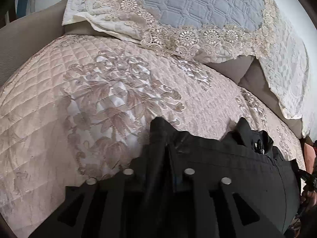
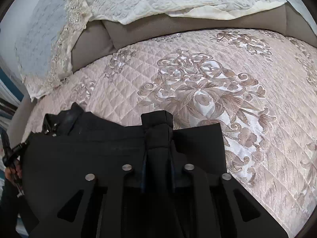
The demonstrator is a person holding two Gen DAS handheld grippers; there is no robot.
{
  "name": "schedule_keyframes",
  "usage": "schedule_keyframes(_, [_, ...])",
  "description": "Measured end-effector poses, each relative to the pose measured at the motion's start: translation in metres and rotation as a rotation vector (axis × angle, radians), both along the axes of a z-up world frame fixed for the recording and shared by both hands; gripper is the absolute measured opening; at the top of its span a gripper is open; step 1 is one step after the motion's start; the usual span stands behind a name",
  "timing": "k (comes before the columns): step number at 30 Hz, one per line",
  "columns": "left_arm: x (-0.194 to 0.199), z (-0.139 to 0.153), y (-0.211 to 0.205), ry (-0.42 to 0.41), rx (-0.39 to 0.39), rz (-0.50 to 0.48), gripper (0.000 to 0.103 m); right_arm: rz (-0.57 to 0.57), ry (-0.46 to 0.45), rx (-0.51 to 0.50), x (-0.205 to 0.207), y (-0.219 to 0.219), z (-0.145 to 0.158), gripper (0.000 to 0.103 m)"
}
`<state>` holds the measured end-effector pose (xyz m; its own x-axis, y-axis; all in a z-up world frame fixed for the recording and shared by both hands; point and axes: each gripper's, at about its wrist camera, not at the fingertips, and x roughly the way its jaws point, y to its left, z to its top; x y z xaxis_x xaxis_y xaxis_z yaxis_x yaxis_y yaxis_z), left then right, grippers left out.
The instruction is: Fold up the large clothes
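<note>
Black garment edge, open quilt beyond

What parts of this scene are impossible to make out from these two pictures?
- Black fabric garment: what kind; lower part hidden behind the left gripper, left wrist view.
- Right gripper: fingertips wrapped in cloth, right wrist view.
- Pink quilted floral bedspread: cut off by the right edge.
- The person: only fingers, at the left edge.

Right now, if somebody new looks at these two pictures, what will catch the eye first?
First, the black fabric garment stretched low across both views, each top corner pinched by a gripper: left gripper, right gripper. Behind it spreads the pink quilted bedspread with shiny flower embroidery, and at the top lies a grey quilted lace-edged cover.
</note>
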<state>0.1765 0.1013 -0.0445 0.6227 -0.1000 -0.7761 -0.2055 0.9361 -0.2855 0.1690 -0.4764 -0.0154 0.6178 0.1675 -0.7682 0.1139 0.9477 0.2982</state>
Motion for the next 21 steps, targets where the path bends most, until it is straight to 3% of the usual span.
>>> schedule_keyframes(3, [-0.013,0.013,0.004,-0.025,0.004,0.018,0.025,-0.044,-0.055,-0.041,-0.024,0.002,0.023,0.031])
schedule_keyframes(8, [-0.057,0.042,0.012,-0.086,0.043,0.065,0.034,-0.090,-0.145,-0.120,-0.093,0.012,0.057,0.033])
schedule_keyframes(11, [-0.092,0.058,0.004,-0.143,0.024,0.053,0.040,-0.095,-0.145,-0.093,-0.125,0.021,0.052,0.033])
schedule_keyframes(13, [-0.115,0.061,-0.009,-0.168,0.010,0.011,0.045,-0.076,-0.084,-0.083,-0.132,0.029,0.034,0.033])
schedule_keyframes(15, [-0.124,0.051,-0.023,-0.145,0.019,-0.030,0.046,-0.093,-0.002,-0.101,-0.128,0.029,0.013,0.029])
schedule_keyframes(17, [-0.120,0.029,-0.028,-0.062,0.013,-0.049,0.045,-0.129,0.053,-0.078,-0.120,0.022,-0.002,0.027])
schedule_keyframes(18, [-0.117,0.019,-0.029,-0.021,0.015,-0.047,0.045,-0.144,0.049,-0.083,-0.118,0.023,0.001,0.027])
schedule_keyframes(21, [-0.127,0.027,-0.033,-0.051,0.016,-0.058,0.045,-0.114,-0.027,-0.105,-0.119,0.044,0.029,0.028])
